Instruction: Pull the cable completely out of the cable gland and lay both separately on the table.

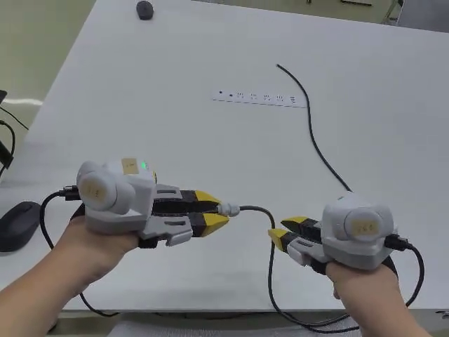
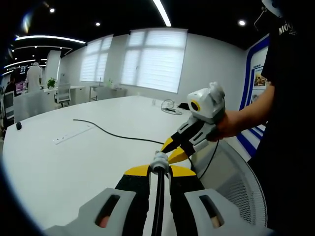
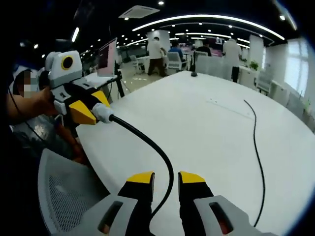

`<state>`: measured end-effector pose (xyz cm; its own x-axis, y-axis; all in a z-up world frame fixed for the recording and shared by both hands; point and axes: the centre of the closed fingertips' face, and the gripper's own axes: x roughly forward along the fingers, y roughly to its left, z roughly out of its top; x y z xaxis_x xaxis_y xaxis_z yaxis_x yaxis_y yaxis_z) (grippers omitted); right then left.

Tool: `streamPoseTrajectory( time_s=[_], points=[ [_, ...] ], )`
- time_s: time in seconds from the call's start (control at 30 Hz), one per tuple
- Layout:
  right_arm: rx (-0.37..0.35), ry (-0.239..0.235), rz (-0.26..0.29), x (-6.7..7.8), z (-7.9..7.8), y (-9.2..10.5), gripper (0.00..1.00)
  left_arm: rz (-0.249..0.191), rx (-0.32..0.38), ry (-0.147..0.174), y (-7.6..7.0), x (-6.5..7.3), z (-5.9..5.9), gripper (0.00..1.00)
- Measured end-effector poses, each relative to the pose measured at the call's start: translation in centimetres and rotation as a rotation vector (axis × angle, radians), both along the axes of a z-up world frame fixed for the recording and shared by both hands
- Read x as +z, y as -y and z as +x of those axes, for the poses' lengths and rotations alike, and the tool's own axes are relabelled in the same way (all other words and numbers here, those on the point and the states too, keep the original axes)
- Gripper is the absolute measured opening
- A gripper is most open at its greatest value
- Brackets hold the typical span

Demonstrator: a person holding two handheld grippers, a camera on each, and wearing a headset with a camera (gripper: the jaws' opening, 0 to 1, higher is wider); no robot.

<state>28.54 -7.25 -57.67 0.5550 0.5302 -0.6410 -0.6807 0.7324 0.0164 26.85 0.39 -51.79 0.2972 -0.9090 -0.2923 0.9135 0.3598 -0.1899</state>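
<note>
Left gripper [image 1: 221, 210] clenched on the small pale grey plastic cable gland [image 1: 229, 208]. We see it held just above the near edge of the white table [image 1: 161, 119]. The thin black cable [image 1: 257, 208] sits in the gland, leaves its end, bends down and runs between the jaws of the right gripper [image 1: 282, 229]. Those jaws stand apart, released; in the right gripper view we note a gap on either side of the cable.

I see small whitish cable gland [image 1: 226, 208] pinched at left claw [image 1: 222, 211] tips, over counter [image 1: 175, 126] near edge. Black cable [image 1: 257, 208] threaded thru it, drooping betw. right claw [image 1: 279, 228] jaws, unclamped.
</note>
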Motion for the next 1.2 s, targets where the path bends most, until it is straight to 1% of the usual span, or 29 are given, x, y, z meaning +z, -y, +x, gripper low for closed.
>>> streamPoseTrajectory(
  time_s=[0.07,0.1,0.13,0.17,0.2,0.23,0.3,0.4,0.43,0.47,0.5,0.53,0.57,0.6,0.7,0.73,0.8,0.83,0.87,0.93,1.03,1.1,1.17,1.2],
  points=[
    [0.099,0.091,-0.036,1.9,0.0,-1.8,0.18,0.004,0.001,0.001,0.0,0.0,0.1,0.14],
    [0.138,0.128,-0.067,2.5,0.0,-2.4,0.18,0.004,0.001,0.000,-0.1,0.0,0.1,0.14],
    [0.192,0.169,-0.112,3.0,-0.1,-3.1,0.18,0.004,0.001,-0.001,0.0,0.0,0.1,0.14],
    [0.236,0.197,-0.135,3.3,-0.2,-3.9,0.18,0.005,0.000,-0.001,0.0,0.0,0.1,0.14],
    [0.267,0.214,-0.156,3.5,-0.4,-4.4,0.17,0.005,-0.001,0.000,0.0,0.0,0.0,0.14],
    [0.319,0.247,-0.188,3.6,-0.5,-5.3,0.17,0.006,-0.002,0.002,0.0,0.0,0.0,0.14],
    [0.373,0.283,-0.230,3.6,-0.6,-6.2,0.16,0.007,-0.002,0.001,0.1,-0.1,0.0,0.14],
    [0.406,0.324,-0.286,3.6,-0.6,-6.6,0.10,0.011,-0.004,-0.001,0.1,-0.2,0.0,0.15],
    [0.426,0.352,-0.317,3.6,-0.5,-6.7,0.08,0.012,-0.004,-0.001,0.0,-0.2,0.0,0.15],
    [0.434,0.367,-0.321,3.8,-0.6,-6.8,0.06,0.011,-0.004,-0.002,0.0,-0.2,-0.1,0.15],
    [0.439,0.367,-0.317,3.7,-0.7,-6.9,0.05,0.011,-0.005,-0.001,0.0,-0.2,-0.1,0.15],
    [0.439,0.367,-0.328,3.7,-0.8,-6.8,0.05,0.011,-0.006,-0.001,0.0,-0.1,-0.1,0.15],
    [0.444,0.375,-0.338,3.7,-0.8,-6.8,0.04,0.010,-0.007,-0.002,0.0,-0.1,-0.1,0.15],
    [0.451,0.396,-0.357,3.8,-0.6,-6.6,0.03,0.008,-0.008,-0.004,0.0,-0.2,-0.1,0.15],
    [0.470,0.405,-0.360,3.8,-0.6,-6.7,0.02,0.007,-0.010,-0.004,0.0,-0.2,-0.2,0.15],
    [0.481,0.415,-0.372,3.7,-0.6,-6.7,0.01,0.005,-0.010,-0.008,0.0,-0.2,-0.2,0.15],
    [0.485,0.417,-0.377,3.7,-0.7,-6.7,0.01,0.005,-0.012,-0.010,0.0,-0.2,-0.2,0.15],
    [0.482,0.415,-0.373,3.7,-0.6,-6.7,0.01,0.005,-0.012,-0.010,0.0,-0.2,-0.2,0.15],
    [0.470,0.401,-0.352,3.7,-0.6,-6.7,0.00,0.005,-0.014,-0.009,0.0,-0.2,-0.2,0.15],
    [0.456,0.389,-0.328,3.7,-0.5,-6.6,0.00,0.004,-0.013,-0.007,0.0,-0.2,-0.2,0.15],
    [0.450,0.382,-0.324,3.6,-0.5,-6.5,0.00,0.000,-0.013,-0.004,0.1,0.0,-0.1,0.15],
    [0.433,0.361,-0.313,3.4,-0.4,-6.3,0.00,0.003,-0.015,-0.001,0.3,0.0,-0.1,0.14],
    [0.411,0.342,-0.314,3.1,-0.2,-5.7,0.00,0.004,-0.019,0.001,0.3,0.0,-0.2,0.14],
    [0.394,0.328,-0.305,2.9,-0.2,-5.5,0.00,0.004,-0.021,0.001,0.3,0.1,-0.3,0.14]
  ],
)
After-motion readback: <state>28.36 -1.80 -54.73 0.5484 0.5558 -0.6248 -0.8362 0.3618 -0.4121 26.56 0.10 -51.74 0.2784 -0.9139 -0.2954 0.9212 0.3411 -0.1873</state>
